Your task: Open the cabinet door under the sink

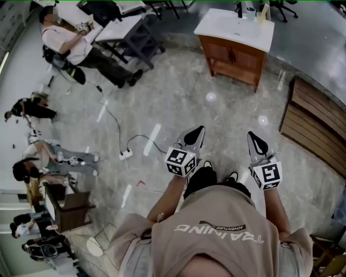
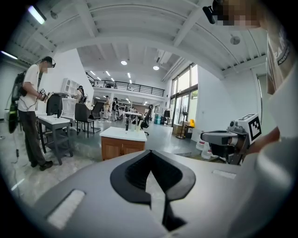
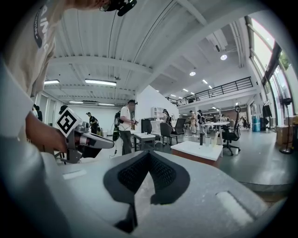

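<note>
The sink cabinet [image 1: 246,64] stands on the far side of the room, a little right of centre. It is a wooden unit with both doors [image 1: 224,51] shut flat, so nothing of its inside shows. Its white counter [image 1: 224,27] carries a dark faucet [image 1: 239,9] at the back. Just right of that are a small cup [image 1: 251,12] and a pale bottle [image 1: 263,13], both too small to tell whether anything is in them. A broad stretch of grey mottled floor [image 1: 178,103] lies between the cabinet and the person holding the tools. The left tongs [image 1: 199,130] and the right tongs [image 1: 252,135] are held near the person's body, side by side and well apart from the cabinet, both pointing roughly toward it. Each pair has its dark jaws pressed together with nothing between them. To the right, a slatted wooden panel [image 1: 313,121] lies on the floor. Left of the tongs, a white power strip [image 1: 126,154] sits at the end of a trailing cable. Far left, a person in a white shirt [image 1: 67,43] is beside a grey counter [image 1: 127,30].
</note>
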Motion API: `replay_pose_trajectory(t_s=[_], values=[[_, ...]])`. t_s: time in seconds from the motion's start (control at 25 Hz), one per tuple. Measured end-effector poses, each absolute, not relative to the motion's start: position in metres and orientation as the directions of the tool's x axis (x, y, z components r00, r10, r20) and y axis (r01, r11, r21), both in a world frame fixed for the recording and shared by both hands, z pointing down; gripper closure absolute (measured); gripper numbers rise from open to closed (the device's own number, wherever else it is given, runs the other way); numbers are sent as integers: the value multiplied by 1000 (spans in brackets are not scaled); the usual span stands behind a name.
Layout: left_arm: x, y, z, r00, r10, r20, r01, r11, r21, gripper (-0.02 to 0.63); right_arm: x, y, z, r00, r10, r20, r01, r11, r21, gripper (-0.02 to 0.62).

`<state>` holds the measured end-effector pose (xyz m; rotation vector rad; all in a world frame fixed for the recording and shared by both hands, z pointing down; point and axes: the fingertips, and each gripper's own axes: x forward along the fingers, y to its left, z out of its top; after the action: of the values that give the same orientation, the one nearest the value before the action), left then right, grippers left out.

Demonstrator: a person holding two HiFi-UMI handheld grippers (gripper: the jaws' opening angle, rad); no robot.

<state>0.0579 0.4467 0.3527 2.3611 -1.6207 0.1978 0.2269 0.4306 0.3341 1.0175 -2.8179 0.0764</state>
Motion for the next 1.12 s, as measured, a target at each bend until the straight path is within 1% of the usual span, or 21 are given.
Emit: replay_pose_trajectory(t_s=[0.16,0.44,0.6,0.8,0.92,1.12], values=[[43,435,363,371,-889,268,-927,-338,161,592,216,419,338,-751,-638,168,-647,763,7,595],[1,383,360,384,-896,222,-920,-351,177,592,175,372,329,-737,-651,182,-653,755,58,595],[-38,347,352,386,-901,199,-921,-365,134,592,131,340,313,-743,-649,161,-642,760,101,594],[-59,321,346,441,-880,175,-898,-430,98,592,101,319,307,-724,-672,157,-666,740,96,595],[-74,310,351,460,-869,183,-888,-451,93,592,83,312,312,-710,-683,171,-678,729,94,594],[-93,301,369,466,-862,198,-884,-446,137,591,65,303,321,-697,-688,200,-687,721,87,594]])
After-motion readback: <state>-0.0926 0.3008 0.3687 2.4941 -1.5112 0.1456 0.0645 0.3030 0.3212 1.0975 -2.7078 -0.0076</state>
